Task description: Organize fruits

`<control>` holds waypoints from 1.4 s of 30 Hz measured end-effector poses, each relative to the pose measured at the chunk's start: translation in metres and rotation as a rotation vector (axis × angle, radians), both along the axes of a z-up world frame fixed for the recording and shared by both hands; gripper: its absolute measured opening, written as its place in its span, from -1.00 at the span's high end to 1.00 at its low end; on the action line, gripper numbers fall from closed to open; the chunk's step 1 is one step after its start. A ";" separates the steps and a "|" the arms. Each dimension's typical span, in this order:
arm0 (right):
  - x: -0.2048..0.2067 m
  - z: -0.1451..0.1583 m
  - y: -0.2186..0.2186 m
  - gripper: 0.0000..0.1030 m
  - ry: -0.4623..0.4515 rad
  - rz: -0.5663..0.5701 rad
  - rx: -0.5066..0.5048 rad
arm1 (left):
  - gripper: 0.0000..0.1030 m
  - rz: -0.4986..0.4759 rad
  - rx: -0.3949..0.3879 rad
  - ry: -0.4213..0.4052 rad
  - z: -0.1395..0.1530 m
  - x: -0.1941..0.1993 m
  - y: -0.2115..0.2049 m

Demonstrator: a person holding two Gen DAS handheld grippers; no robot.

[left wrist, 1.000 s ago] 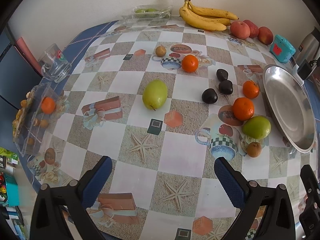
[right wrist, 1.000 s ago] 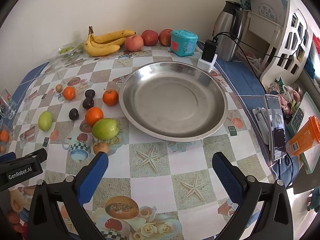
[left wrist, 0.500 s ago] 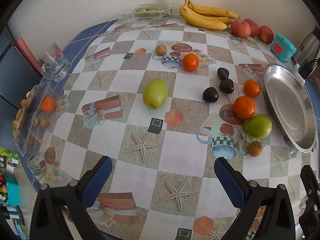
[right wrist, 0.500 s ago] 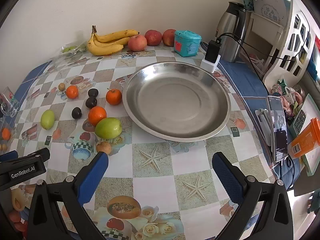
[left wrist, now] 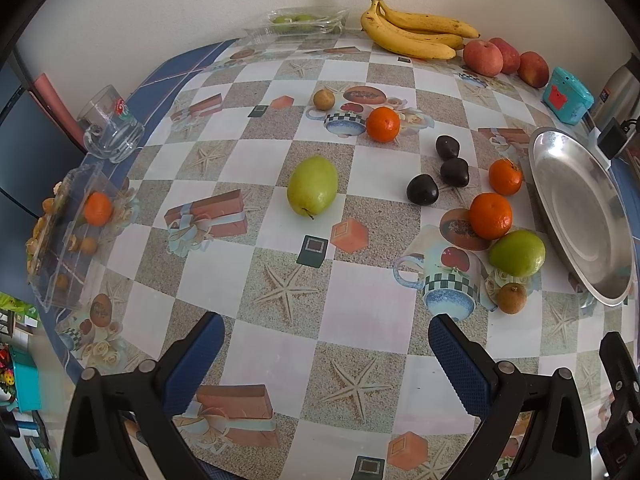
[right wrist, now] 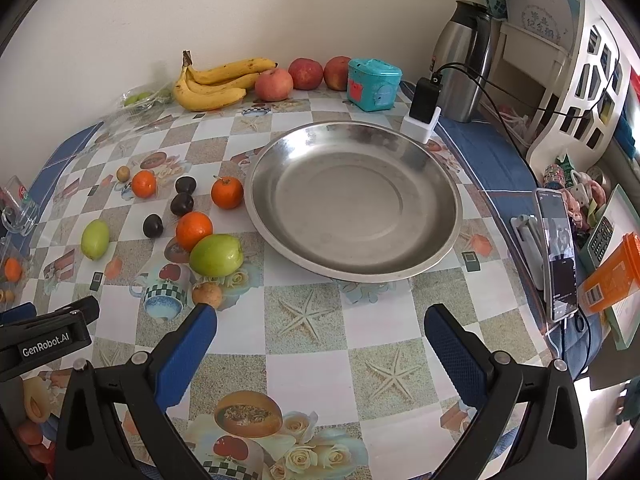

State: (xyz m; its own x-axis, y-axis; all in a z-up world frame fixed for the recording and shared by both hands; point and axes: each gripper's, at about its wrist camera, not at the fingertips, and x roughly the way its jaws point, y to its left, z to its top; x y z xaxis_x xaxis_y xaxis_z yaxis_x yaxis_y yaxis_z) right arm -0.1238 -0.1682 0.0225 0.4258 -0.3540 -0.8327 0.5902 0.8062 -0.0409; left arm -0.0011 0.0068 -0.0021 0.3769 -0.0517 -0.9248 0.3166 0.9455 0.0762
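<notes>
A steel plate (right wrist: 434,176) lies on the patterned table, also in the left wrist view (left wrist: 558,200). Left of it lie three oranges (right wrist: 194,230), three dark plums (right wrist: 182,204), a green apple (right wrist: 216,255), a green pear (left wrist: 313,191) and a small brown fruit (right wrist: 207,294). Bananas (right wrist: 216,82) and red apples (right wrist: 306,73) lie along the back wall. My left gripper (left wrist: 326,346) is open and empty above the near table. My right gripper (right wrist: 320,334) is open and empty in front of the plate.
A teal box (right wrist: 374,84), charger (right wrist: 424,110) and steel flask (right wrist: 464,64) stand behind the plate. A phone (right wrist: 556,252) and an orange container (right wrist: 612,276) lie right. A glass mug (left wrist: 112,128) and clear fruit boxes (left wrist: 68,224) sit at the left edge.
Both grippers have drifted slightly forward over the table, so the fruit and plate sit a little lower in view. Both stay open and empty. No fruit has moved.
</notes>
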 end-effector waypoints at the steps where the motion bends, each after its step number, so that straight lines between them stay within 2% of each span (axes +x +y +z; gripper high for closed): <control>1: 0.000 0.000 0.000 -1.00 0.000 0.001 -0.001 | -1.00 0.001 0.000 0.000 0.000 0.000 0.000; 16: 0.000 -0.001 0.000 -1.00 0.001 0.001 0.002 | -1.00 0.001 0.001 0.004 0.000 0.001 0.001; 23: 0.004 -0.003 0.002 -1.00 0.009 0.017 0.011 | -1.00 -0.003 -0.025 -0.013 0.003 0.004 -0.002; 31: 0.027 -0.018 -0.006 -1.00 0.021 0.026 0.144 | -1.00 0.073 -0.114 0.028 0.003 0.025 0.000; 35: 0.045 -0.035 -0.003 -1.00 0.074 0.042 0.197 | -1.00 0.085 -0.117 0.060 -0.001 0.034 -0.004; 39: 0.059 -0.046 -0.001 -1.00 0.118 0.056 0.207 | -1.00 0.101 -0.131 0.104 -0.007 0.042 -0.007; 42: 0.067 -0.053 -0.001 -1.00 0.142 0.062 0.215 | -1.00 0.101 -0.111 0.112 -0.011 0.047 -0.012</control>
State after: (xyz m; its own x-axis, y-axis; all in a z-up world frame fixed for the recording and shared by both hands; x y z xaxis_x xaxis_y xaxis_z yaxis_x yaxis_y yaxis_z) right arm -0.0569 -0.1688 -0.0303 0.3144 -0.1394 -0.9390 0.5402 0.8397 0.0562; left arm 0.0455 -0.0052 -0.0128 0.2808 -0.1229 -0.9519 0.2207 0.9735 -0.0606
